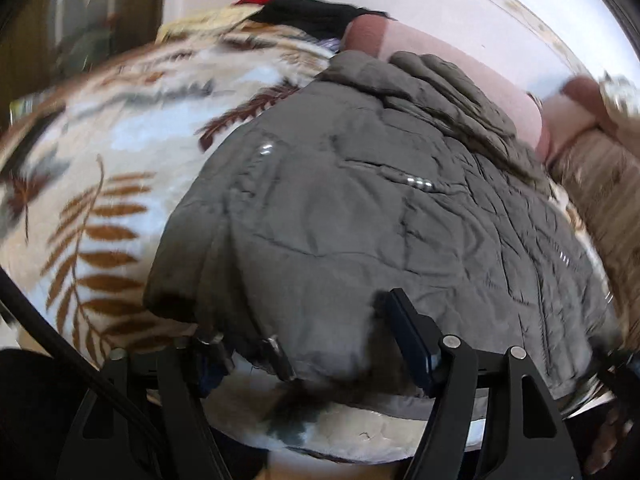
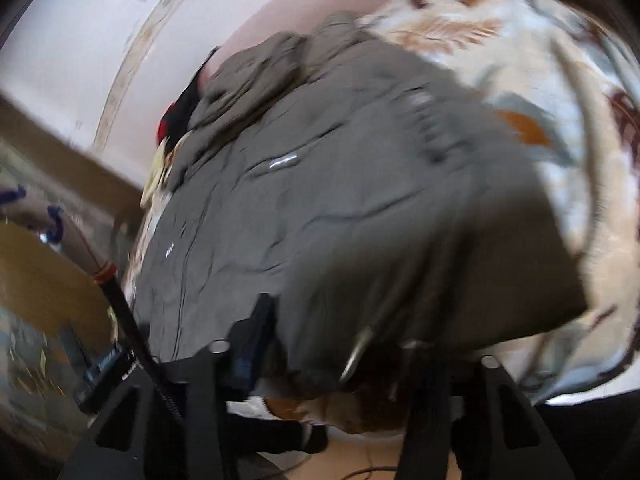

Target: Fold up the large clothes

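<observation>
Left tool (image 1: pixel 344 332): jaws part-open, straddling the near hem of the grey quilted jacket (image 1: pixel 380 208). One finger lies under the fabric edge, the other stands on top of it. Whether the pads actually pinch the cloth cannot be told.

Right tool (image 2: pixel 308 344): jaws narrower, the jacket's near hem bunched between them. The view is blurred, so a firm grip cannot be confirmed.

Jacket: one, spread flat on the bed over the leaf-patterned blanket (image 1: pixel 100 152), hem toward both tools, collar at the far end against the pink headboard (image 1: pixel 460 68).

Count: two tools, one jacket, one blanket. One dark garment with a red patch (image 1: pixel 304 12) lies beyond the jacket's collar.
</observation>
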